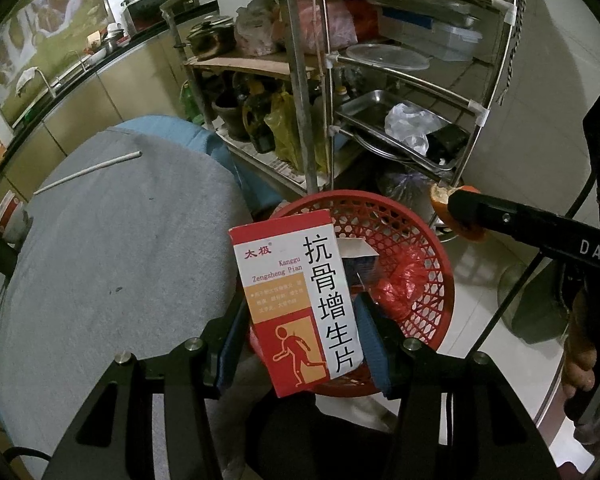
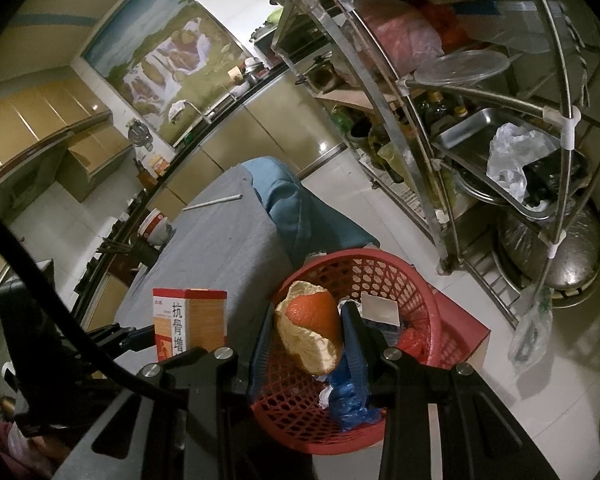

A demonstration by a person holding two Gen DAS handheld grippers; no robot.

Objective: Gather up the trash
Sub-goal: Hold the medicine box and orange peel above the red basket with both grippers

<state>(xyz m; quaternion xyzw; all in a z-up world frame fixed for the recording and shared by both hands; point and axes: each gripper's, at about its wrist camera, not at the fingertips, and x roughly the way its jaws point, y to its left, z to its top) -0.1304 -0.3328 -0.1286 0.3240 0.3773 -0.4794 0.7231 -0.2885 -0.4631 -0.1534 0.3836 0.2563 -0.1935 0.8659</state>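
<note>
Left wrist view: left gripper [image 1: 300, 340] tilts steeply down over the table edge, jaws clamped on a red-and-white medicine box [image 1: 296, 300], which stands upright btwn the blue pads [image 1: 372, 344], its lower corner hidden behind the gripper body. Box hangs just over the near rim of the red plastic basket [image 1: 432, 240], which sits on the floor beside the grey-covered table [image 1: 112, 264]; red bag and white paper lie inside. Right gripper [image 1: 456, 208] comes in from the right edge, holding an orange peel [image 1: 440, 200] above the basket's far rim; a hand [image 1: 588, 356] on its grip is cut off at frame edge. A white stick [image 1: 88, 172] lies well back on the table. Metal rack [image 1: 316, 80] stands close behind the basket, little room there. Right wrist view: right gripper [image 2: 306, 336] angled down, jaws nearly together, pinching the orange peel [image 2: 312, 332] over the basket [image 2: 380, 268]. Blue wrapper [image 2: 348, 400] partly hidden by the right finger. Medicine box [image 2: 190, 320] at left, beside the table [image 2: 220, 240] edge; left gripper [image 2: 132, 338] mostly hidden behind it. Open tiled floor [image 2: 400, 216] btwn basket and rack [image 2: 440, 200].
</note>
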